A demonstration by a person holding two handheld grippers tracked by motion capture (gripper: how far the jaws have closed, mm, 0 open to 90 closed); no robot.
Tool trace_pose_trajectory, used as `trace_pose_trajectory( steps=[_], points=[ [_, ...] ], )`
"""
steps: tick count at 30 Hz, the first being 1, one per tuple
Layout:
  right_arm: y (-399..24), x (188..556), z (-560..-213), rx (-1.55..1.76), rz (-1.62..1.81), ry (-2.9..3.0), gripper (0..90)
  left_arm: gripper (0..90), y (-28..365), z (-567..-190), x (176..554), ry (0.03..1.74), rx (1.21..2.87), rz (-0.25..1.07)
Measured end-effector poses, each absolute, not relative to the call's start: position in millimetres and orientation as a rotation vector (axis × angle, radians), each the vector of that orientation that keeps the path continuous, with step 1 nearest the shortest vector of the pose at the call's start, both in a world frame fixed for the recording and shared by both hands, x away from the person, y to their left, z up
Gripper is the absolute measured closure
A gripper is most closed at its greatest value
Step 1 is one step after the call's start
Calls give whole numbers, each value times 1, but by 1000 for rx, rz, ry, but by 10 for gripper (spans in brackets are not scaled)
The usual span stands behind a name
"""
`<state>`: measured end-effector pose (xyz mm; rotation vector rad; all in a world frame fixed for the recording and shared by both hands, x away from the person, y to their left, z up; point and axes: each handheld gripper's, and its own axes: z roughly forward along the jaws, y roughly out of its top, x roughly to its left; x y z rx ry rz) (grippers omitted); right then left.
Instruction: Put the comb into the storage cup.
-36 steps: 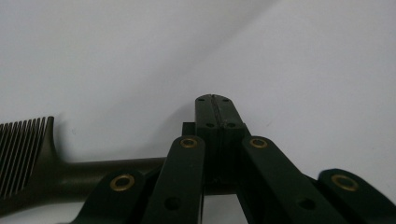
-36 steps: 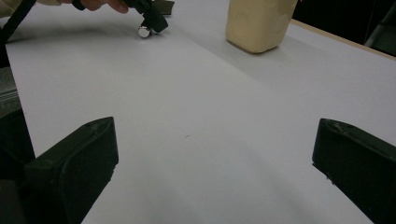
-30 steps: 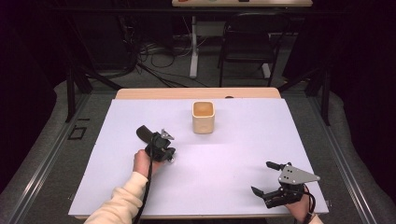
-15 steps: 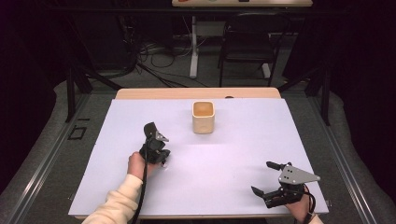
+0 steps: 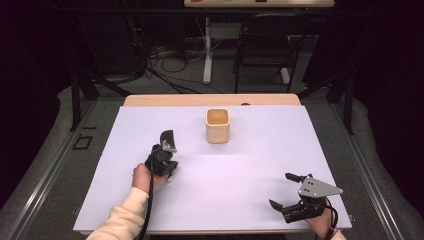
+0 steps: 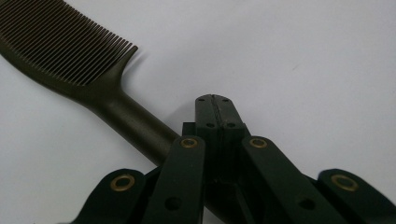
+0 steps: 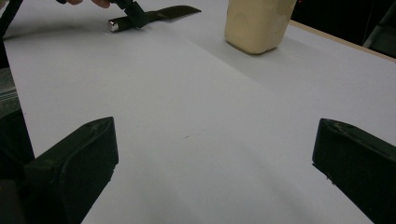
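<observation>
A dark comb point(image 5: 167, 137) with fine teeth point(image 6: 60, 51) is in my left gripper point(image 5: 164, 156), which is shut on its handle; the toothed head points toward the far side of the table. In the left gripper view the jaw tips point(image 6: 212, 100) stand pressed together and the handle runs down under them. From the right gripper view the comb point(image 7: 173, 11) lies low over the sheet, its silver handle end toward me. A cream square cup point(image 5: 218, 125) stands upright past the comb, to its right. My right gripper point(image 5: 280, 190) rests open at the near right, nothing between its jaws point(image 7: 215, 154).
A white sheet point(image 5: 250, 200) covers the table, with a wooden strip point(image 5: 200, 100) along the far edge. Beyond the table are a black chair point(image 5: 265, 45), cables and a table leg on the floor. The cup point(image 7: 257, 23) is the only standing object.
The left hand has turned and shifted slightly right, swinging the comb's head from pointing left to pointing away toward the cup. The right gripper has stayed put.
</observation>
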<state>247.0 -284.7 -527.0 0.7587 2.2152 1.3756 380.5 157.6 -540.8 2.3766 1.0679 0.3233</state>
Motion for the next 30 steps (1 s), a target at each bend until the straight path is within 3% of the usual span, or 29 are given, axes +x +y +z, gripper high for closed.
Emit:
trace_pose_trajectory(
  steps=[30],
  points=[
    [-285,247,-527,761,1376,2217,0,900,178,-539,379,1085,2432,380]
  ],
)
